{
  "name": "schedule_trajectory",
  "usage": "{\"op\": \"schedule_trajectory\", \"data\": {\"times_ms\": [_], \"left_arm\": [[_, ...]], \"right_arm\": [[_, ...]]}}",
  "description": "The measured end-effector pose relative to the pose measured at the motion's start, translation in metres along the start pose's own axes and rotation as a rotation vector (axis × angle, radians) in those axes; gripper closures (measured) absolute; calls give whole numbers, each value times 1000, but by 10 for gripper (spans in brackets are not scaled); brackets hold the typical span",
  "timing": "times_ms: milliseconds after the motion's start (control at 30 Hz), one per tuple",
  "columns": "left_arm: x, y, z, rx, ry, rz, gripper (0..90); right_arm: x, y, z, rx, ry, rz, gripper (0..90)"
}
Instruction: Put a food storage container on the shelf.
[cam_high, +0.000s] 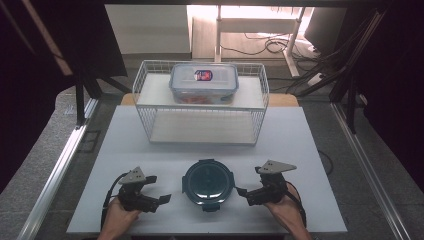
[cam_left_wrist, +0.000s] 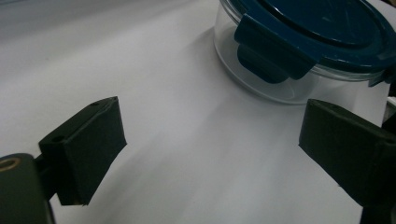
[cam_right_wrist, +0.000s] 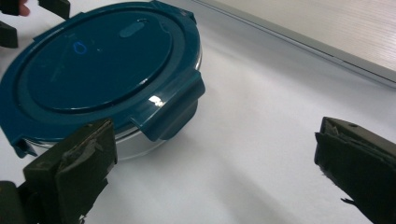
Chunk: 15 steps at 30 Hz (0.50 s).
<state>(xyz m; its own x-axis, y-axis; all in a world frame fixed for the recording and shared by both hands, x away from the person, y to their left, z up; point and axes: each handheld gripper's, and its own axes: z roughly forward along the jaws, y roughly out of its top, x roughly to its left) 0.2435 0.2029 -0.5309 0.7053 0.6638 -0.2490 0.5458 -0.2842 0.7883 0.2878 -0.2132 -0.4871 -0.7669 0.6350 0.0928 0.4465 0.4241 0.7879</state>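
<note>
Glass, round and clear-walled, the container (cam_high: 209, 183) sits near the middle of the table's (cam_high: 310, 150) front edge under a smooth dark blue lid (cam_right_wrist: 93, 60) with snap flaps folded down its sides. Matte white covers the table; toward its back edge stands a white wire basket (cam_high: 150, 120) carrying a rectangular clear box (cam_high: 203, 83). Both hands rest low at the front edge. Left tongs (cam_high: 159, 199) and right tongs (cam_high: 241, 192) point inward at the container from either side, each spread wide with nothing between its black padded jaws.
</note>
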Motion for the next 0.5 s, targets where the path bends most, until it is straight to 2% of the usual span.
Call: {"op": "schedule_trajectory", "data": {"times_ms": [100,167,267,333,433,500], "left_arm": [[-1,1,0,6,-4,2,60],[-2,2,0,5,-23,-5,60],[-3,7,0,-11,-76,-28,51],[-5,10,1,-16,-97,-35,44],[-10,18,7,-1,-90,-31,31],[-13,25,12,5,-106,-30,29]], "right_arm": [[0,1,1,-1,25,14,0],[2,2,1,-12,27,13,0],[6,5,2,-9,23,4,0],[10,8,4,7,28,10,0],[16,12,8,22,29,14,0],[19,15,9,26,24,10,0]]}}
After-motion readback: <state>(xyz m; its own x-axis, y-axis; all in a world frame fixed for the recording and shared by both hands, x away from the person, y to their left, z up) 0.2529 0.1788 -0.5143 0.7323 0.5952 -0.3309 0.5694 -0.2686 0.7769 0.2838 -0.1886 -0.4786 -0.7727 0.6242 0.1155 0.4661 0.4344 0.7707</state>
